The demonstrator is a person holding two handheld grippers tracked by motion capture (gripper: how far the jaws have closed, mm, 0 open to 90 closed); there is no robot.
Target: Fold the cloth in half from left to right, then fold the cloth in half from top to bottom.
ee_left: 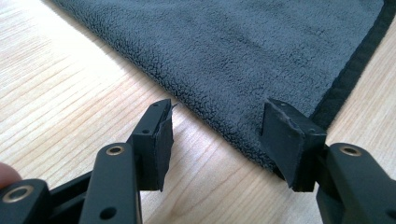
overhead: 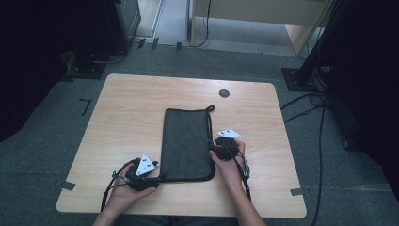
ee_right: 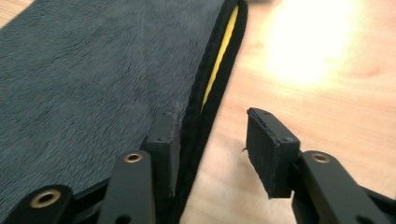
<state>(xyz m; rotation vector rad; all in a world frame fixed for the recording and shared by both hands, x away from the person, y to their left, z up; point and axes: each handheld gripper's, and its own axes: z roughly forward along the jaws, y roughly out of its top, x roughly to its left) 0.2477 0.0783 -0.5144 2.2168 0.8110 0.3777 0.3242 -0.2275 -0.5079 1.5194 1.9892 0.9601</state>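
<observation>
A folded dark grey towel [overhead: 187,143] lies flat mid-counter [overhead: 127,108], long side running away from the person. The left tool [overhead: 147,174] sits at its near left corner, jaws spread wide astride the edge, gripping nothing. The right tool [overhead: 225,144] gapes at the black-trimmed right edge, one jaw seemingly resting on the cloth.

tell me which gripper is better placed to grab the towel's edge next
Right, probably. The right gripper has open jaws straddling the black-trimmed long edge of the towel. The left gripper is open at the near corner, its jaws barely overlapping the cloth.
</observation>
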